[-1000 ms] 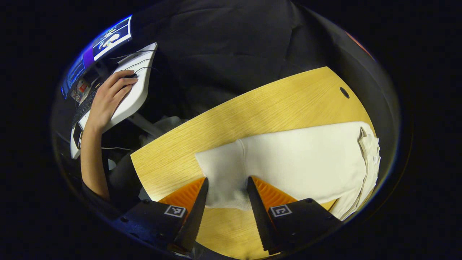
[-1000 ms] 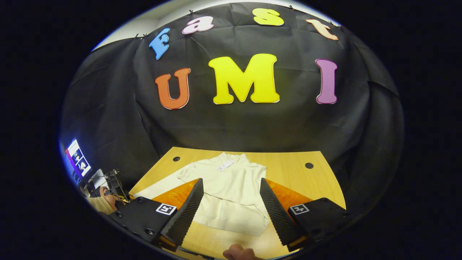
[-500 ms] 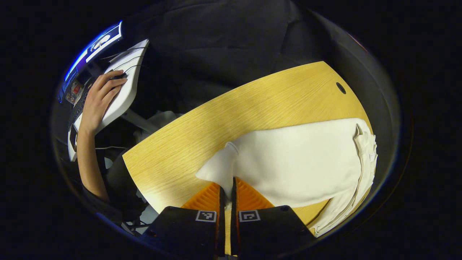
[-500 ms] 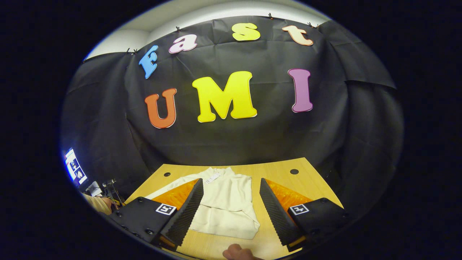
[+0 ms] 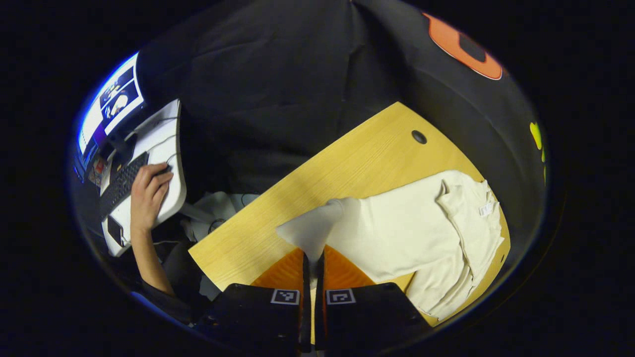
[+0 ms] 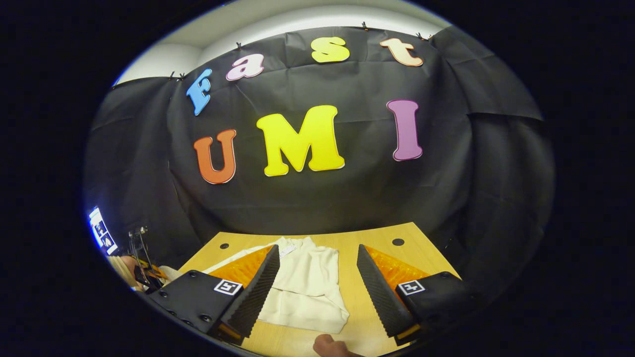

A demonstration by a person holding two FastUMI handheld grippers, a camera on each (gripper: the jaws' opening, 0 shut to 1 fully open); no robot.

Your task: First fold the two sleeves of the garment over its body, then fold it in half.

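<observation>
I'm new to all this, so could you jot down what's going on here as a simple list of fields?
garment: cream top lying on the table
table: light wood
left tongs: shut on the sleeve end, lifting it off the wood
right tongs: open, above the garment, holding nothing
off to the side: a hand at a keyboard

Both views overlook the table (image 5: 317, 178) (left gripper view nearer).

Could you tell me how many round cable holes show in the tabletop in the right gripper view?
2: one hole near the far left corner, another hole near the far right corner. The garment may hide others.
</observation>
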